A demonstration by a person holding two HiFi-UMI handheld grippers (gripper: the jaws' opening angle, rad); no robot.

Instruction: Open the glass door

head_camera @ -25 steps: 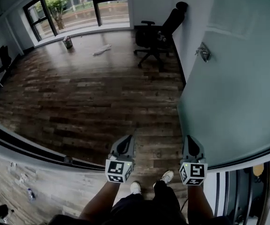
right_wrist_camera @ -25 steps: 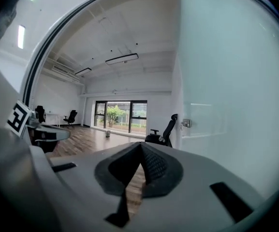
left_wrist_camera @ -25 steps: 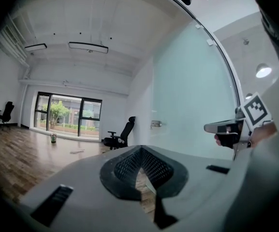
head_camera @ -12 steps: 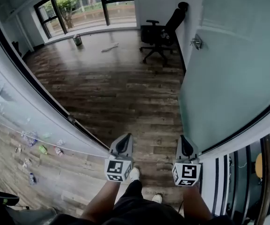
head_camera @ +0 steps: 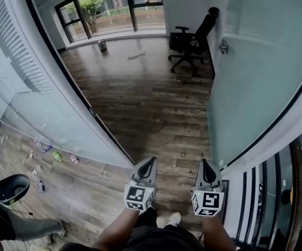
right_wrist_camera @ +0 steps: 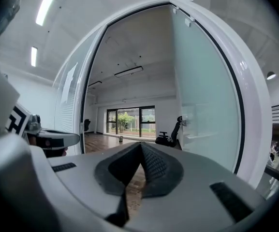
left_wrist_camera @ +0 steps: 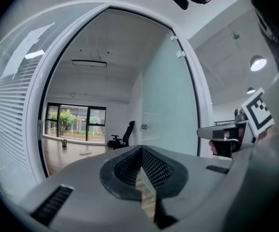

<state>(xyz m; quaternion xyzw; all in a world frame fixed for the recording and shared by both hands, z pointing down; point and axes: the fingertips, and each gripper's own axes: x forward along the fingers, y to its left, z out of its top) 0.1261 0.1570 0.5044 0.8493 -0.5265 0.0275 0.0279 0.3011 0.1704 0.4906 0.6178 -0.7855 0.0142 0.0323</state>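
Note:
The frosted glass door (head_camera: pixel 255 77) stands swung open into the room on the right, its metal handle (head_camera: pixel 223 47) far ahead of me. My left gripper (head_camera: pixel 147 163) and right gripper (head_camera: pixel 205 164) are side by side at the doorway, pointing level into the room, both shut with nothing in them. In the left gripper view the closed tips (left_wrist_camera: pixel 141 149) point through the doorway, the door (left_wrist_camera: pixel 166 110) is to the right, and the right gripper (left_wrist_camera: pixel 202 132) is beside it. The right gripper view shows its shut tips (right_wrist_camera: pixel 140 145) left of the door (right_wrist_camera: pixel 202 105).
A glass wall with blinds (head_camera: pixel 25 88) runs along the left of the doorway. Inside on the wooden floor are a black office chair (head_camera: pixel 192 41), a small can (head_camera: pixel 102 45) and a white scrap (head_camera: pixel 136 55) near the windows. A dark railing (head_camera: pixel 266 192) is at the right.
Both grippers have travelled together, still shut and side by side. The glass wall on the left has come into view, while the chair and door handle look smaller. The door stays open.

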